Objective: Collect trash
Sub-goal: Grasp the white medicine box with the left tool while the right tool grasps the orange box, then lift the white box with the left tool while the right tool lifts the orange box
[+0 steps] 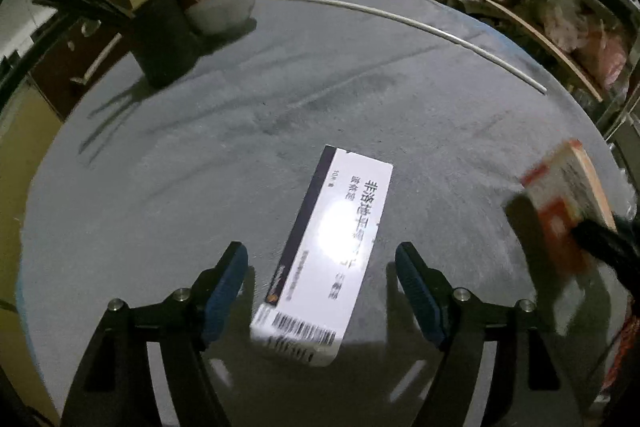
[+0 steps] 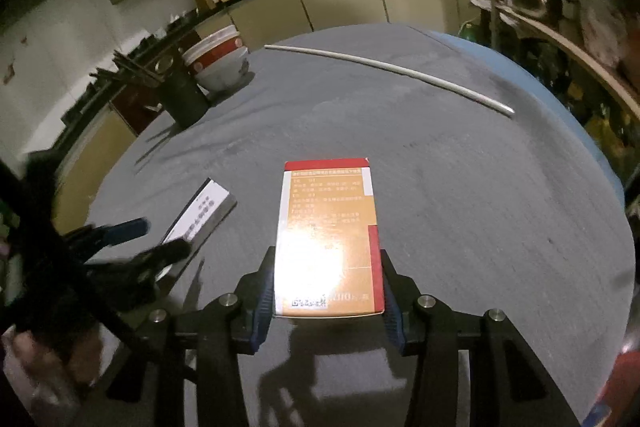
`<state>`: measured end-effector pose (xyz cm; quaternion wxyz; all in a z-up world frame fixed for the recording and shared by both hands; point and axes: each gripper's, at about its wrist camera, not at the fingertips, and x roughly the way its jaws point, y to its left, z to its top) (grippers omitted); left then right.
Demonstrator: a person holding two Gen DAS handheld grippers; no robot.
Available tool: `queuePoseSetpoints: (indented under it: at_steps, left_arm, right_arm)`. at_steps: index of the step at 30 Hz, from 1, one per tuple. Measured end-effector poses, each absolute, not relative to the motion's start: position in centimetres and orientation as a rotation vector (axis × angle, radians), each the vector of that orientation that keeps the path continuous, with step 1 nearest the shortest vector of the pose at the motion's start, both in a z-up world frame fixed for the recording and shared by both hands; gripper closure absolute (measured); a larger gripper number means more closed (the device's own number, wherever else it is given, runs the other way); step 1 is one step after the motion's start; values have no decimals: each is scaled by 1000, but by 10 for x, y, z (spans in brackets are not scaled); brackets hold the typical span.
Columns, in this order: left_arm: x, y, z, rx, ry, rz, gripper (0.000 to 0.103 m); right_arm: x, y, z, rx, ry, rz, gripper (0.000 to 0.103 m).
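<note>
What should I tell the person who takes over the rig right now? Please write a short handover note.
Left tool: open, astride the white box, pads not touching it. The box lies flat on the grey table.
Right tool: shut on the orange box, pads against both its sides.
Also on the table: a thin white stick, stacked bowls, a dark holder of chopsticks.
Done: the orange box is gripped.
Left: close on the white box, then carry both to the trash; no bin is in view.
</note>
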<state>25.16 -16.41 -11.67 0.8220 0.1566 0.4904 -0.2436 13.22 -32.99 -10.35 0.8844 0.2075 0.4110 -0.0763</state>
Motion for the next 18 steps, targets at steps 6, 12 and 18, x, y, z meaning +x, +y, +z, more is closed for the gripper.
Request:
queuePoseSetpoints:
  at_steps: [6, 12, 18]
  left_arm:
    - [254, -156, -121, 222, 1102, -479, 51]
    - [211, -131, -92, 135, 1092, -391, 52]
    - [148, -111, -63, 116, 1033, -323, 52]
  right_arm:
    - [104, -332, -105, 472, 843, -139, 55]
    - [82, -320, -98, 466, 817, -108, 55]
    - [52, -311, -85, 472, 778, -86, 55]
